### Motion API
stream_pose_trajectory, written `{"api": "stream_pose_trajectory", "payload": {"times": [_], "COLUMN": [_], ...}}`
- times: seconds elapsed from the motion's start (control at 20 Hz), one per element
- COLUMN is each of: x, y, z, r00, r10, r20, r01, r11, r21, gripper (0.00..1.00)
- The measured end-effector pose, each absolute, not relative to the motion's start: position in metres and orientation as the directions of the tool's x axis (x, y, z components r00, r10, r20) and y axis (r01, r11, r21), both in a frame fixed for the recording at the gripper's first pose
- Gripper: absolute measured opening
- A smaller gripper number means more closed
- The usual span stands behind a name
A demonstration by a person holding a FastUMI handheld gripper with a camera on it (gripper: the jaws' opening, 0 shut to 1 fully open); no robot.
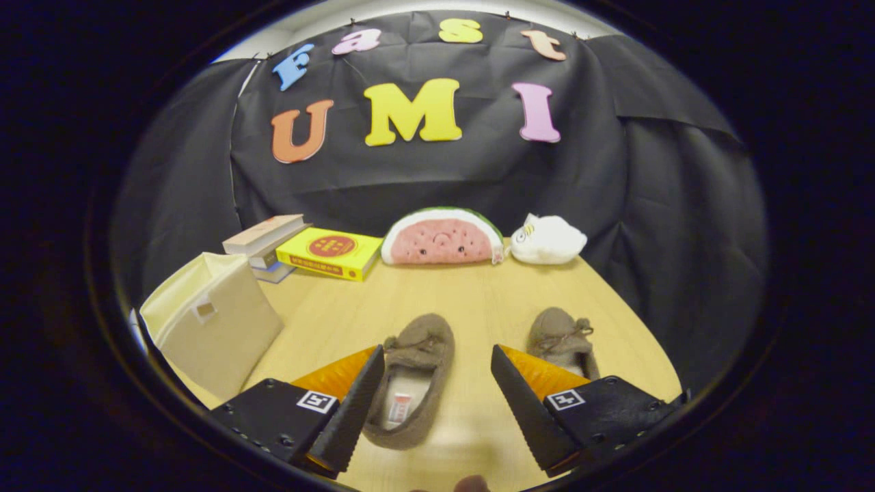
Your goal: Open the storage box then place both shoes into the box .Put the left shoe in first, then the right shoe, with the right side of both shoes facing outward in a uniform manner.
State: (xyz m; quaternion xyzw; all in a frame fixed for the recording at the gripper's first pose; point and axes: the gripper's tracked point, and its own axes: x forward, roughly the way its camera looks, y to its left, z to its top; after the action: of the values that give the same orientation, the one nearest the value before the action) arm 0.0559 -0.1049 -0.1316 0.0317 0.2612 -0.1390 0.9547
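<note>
— What's your gripper (434, 362) at?

— My fingers are spread wide, pinching nothing. One brown shoe (412, 379) lies on the wooden table (472, 301) between them, close against my left finger, toe pointing away from me.

— And the other shoe?

— The second shoe (560, 338) sits just beyond my right finger, partly hidden behind it.

— The box?

— The beige storage box (212, 321) stands off to my left, tilted. Beyond it are stacked books (266, 242), a yellow book (331, 253), a watermelon plush (441, 238) and a white plush (548, 239).
</note>
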Motion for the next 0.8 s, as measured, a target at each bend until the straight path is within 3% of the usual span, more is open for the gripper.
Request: {"api": "stream_pose_trajectory", "payload": {"times": [0.15, 0.55, 0.75, 0.8], "x": [0.061, 0.085, 0.089, 0.089], "y": [-0.111, -0.107, -0.114, -0.115], "z": [-0.160, -0.203, -0.215, -0.213], "r00": [0.785, 0.740, 0.708, 0.709], "r10": [-0.238, -0.179, -0.207, -0.205], "r20": [-0.572, -0.648, -0.675, -0.675], "r01": [0.302, 0.343, 0.379, 0.385], "r11": [0.953, 0.930, 0.918, 0.914], "r21": [0.019, 0.134, 0.117, 0.126], "gripper": [0.95, 0.69, 0.35, 0.17]}}
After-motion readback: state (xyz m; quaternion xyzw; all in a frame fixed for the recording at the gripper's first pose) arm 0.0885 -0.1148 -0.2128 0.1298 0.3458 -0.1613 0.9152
